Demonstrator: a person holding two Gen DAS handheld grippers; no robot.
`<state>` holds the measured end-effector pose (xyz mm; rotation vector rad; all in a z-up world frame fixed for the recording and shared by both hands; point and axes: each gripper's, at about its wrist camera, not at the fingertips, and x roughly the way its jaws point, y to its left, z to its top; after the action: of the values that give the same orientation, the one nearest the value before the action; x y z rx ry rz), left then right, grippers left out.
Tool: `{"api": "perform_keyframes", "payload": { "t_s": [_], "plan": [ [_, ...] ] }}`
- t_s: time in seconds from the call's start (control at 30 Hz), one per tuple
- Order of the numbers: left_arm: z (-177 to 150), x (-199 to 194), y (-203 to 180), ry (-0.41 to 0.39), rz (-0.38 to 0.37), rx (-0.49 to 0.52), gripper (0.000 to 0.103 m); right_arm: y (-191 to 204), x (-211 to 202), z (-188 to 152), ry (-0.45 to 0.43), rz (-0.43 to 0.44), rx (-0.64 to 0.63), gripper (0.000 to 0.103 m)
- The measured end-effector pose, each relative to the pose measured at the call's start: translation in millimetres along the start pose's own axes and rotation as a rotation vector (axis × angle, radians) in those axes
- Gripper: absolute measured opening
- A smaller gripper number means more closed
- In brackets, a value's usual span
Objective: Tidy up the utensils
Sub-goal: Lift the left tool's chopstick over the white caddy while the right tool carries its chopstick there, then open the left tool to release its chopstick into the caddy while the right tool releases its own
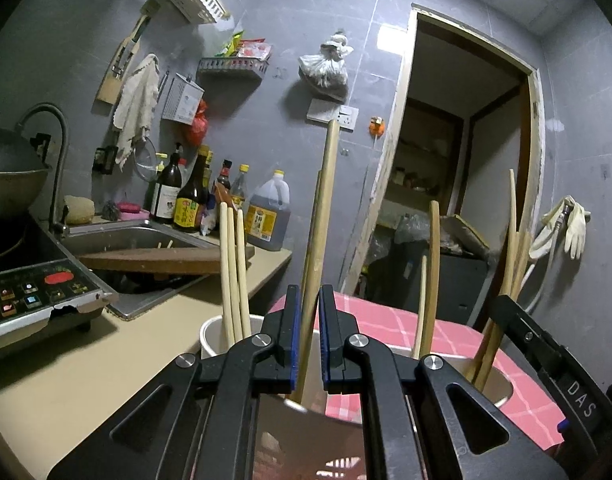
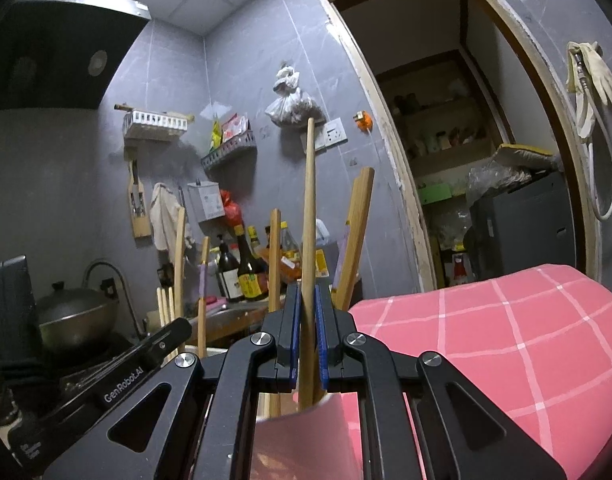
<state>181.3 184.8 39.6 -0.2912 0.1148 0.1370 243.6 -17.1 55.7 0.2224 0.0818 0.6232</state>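
Plainly, both grippers are matte black with ribbed blue pads. The left gripper (image 1: 306, 336) has its jaws slightly apart around a long round wooden chopstick (image 1: 323, 208); a narrow gap shows on the right side, so whether it is truly pinched is hard to tell. The right gripper (image 2: 306, 336) is closed on a tapered wooden chopstick (image 2: 309, 216) standing in a pale cup (image 2: 321, 404). More bare wooden sticks stand in white cylindrical cups (image 1: 210, 332) beside a pink checked cloth (image 2: 505, 340). The arm in the right-wrist view reads "GenRobot.AI"; the other reads "DAS". A yellow-labelled soy bottle (image 1: 188, 196) stands by the steel sink (image 1: 146, 236).
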Motion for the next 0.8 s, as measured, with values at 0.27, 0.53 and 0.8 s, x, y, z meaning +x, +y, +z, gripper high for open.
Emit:
{"api": "perform_keyframes", "payload": {
  "t_s": [0.27,0.53,0.8],
  "plan": [
    [-2.9,-8.3,0.8,0.012,-0.015,-0.01,0.007,-0.5,-11.8,-0.3,0.013,-0.001,-0.008,0.007],
    [-2.1,-17.0,-0.5,0.01,-0.033,-0.013,0.016,-5.1,-24.3,1.0,0.013,-0.007,-0.002,0.022],
    [-1.8,-27.1,-2.0,0.006,-0.035,-0.013,0.027,-7.9,-35.2,3.1,0.006,-0.017,-0.009,0.024]
  ]
}}
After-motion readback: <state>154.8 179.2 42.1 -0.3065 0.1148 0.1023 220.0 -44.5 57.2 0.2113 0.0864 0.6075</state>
